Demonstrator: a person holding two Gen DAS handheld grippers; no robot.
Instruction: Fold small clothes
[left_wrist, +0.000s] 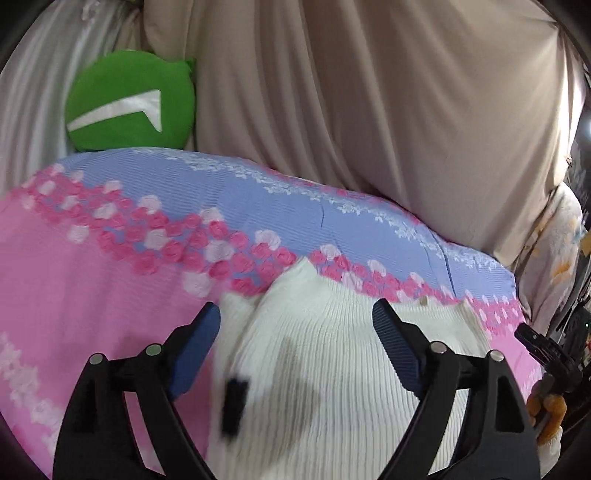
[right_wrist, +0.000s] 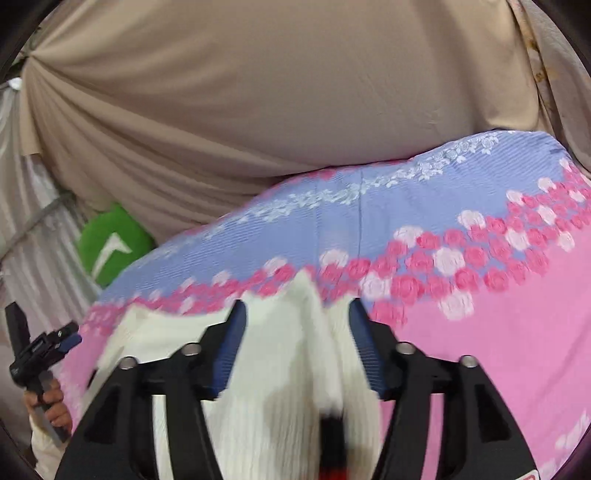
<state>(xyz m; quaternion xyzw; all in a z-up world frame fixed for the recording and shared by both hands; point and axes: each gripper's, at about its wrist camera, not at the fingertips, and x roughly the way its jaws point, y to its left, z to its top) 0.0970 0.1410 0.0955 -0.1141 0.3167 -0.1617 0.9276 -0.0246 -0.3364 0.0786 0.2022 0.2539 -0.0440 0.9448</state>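
Observation:
A white ribbed knit garment lies on the pink and blue flowered bedspread. My left gripper stands wide open over it, blue pads apart from the cloth. A small black tag shows blurred on the knit. In the right wrist view the same garment rises in a blurred peak between the fingers of my right gripper. That gripper's jaws stand apart with the cloth loose between them. Something black and red blurs low in front of the lens.
A round green cushion with a white mark leans at the bed's far edge, against beige draped curtains. A hand on a gripper handle shows at the right edge, and the other hand at the left edge of the right view.

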